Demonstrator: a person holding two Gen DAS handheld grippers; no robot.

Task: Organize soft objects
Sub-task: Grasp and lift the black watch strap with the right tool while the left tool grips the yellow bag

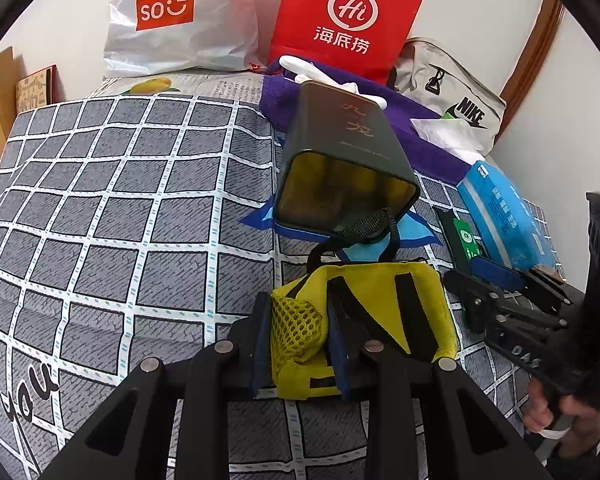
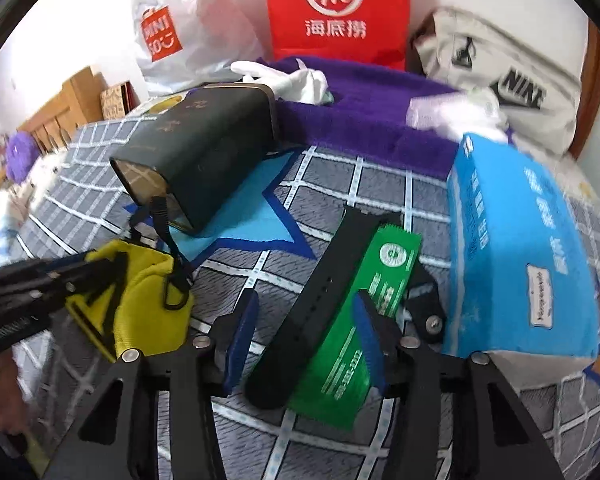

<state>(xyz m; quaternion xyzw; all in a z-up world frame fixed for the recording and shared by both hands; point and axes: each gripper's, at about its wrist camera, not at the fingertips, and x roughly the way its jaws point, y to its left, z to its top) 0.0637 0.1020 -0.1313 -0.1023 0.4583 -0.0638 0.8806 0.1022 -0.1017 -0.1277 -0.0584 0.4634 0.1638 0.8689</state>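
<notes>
The left gripper (image 1: 300,344) is clamped on the mesh corner of a yellow pouch (image 1: 384,300), low in the middle of the left wrist view; the fabric bunches between the blue pads, so the grip looks meant to pin or lift the soft pouch by one end while the other hand works. The pouch's black strap (image 1: 364,226) trails up to the mouth of a dark tin (image 1: 340,160) lying on its side, open end toward the camera, likely the container for small items.

In the right wrist view the right gripper (image 2: 306,338) stands apart around a black strap and a green packet (image 2: 364,312) at lower centre. One blue pad lies against the packet, the other is just beside the strap; no squeeze shows yet, so this reads as an approach to a pinch. Both items lie on the checked bedcover (image 1: 100,200), just beside a blue tissue pack (image 2: 520,248) at right.

Along the top, a purple towel (image 2: 360,120) with white gloves (image 2: 284,76) on it sits before a red paper bag (image 2: 336,8), a white plastic bag (image 1: 172,20) and a grey branded bag (image 2: 508,80).

The right view is motion-blurred, so the packet's print is unreadable. What the tin holds cannot be seen. A hand (image 1: 560,412) is cut off at the lower right edge of the left view.
</notes>
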